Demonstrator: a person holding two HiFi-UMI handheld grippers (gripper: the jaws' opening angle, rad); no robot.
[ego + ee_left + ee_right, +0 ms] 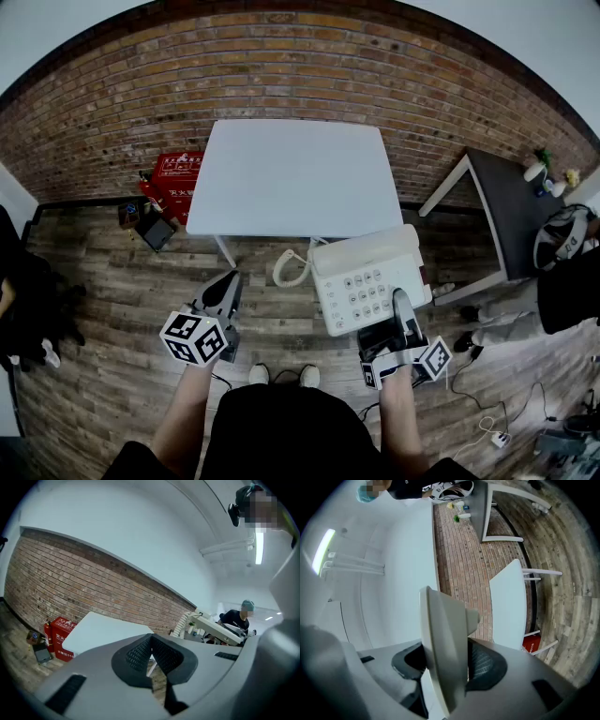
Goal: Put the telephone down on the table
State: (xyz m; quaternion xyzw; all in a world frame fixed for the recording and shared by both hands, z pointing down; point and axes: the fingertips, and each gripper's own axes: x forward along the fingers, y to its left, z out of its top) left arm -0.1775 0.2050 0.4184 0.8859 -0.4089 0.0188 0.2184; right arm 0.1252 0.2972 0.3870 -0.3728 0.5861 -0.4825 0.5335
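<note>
My right tool [401, 311] pinched the phone [361, 274] by its edge, lower right, so I could carry it to the table [295, 178]. My left tool [226, 289] hung aside, pressed together, empty.

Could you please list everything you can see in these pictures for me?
white table: one, white, centre, in front of the brick wall
telephone: one, off-white, held beside that table's front right corner
coiled cord: one, off-white, at the telephone's left side
side table: one, dark top on a white frame, right
red box: one, red, on the floor by the wall, left of the white table
black device: one, black, on the floor beside the red box
cables: several, white and black, on the floor at lower right
left gripper: one, grey, fingers together, empty
right gripper: one, grey, fingers clamped on the telephone
</note>
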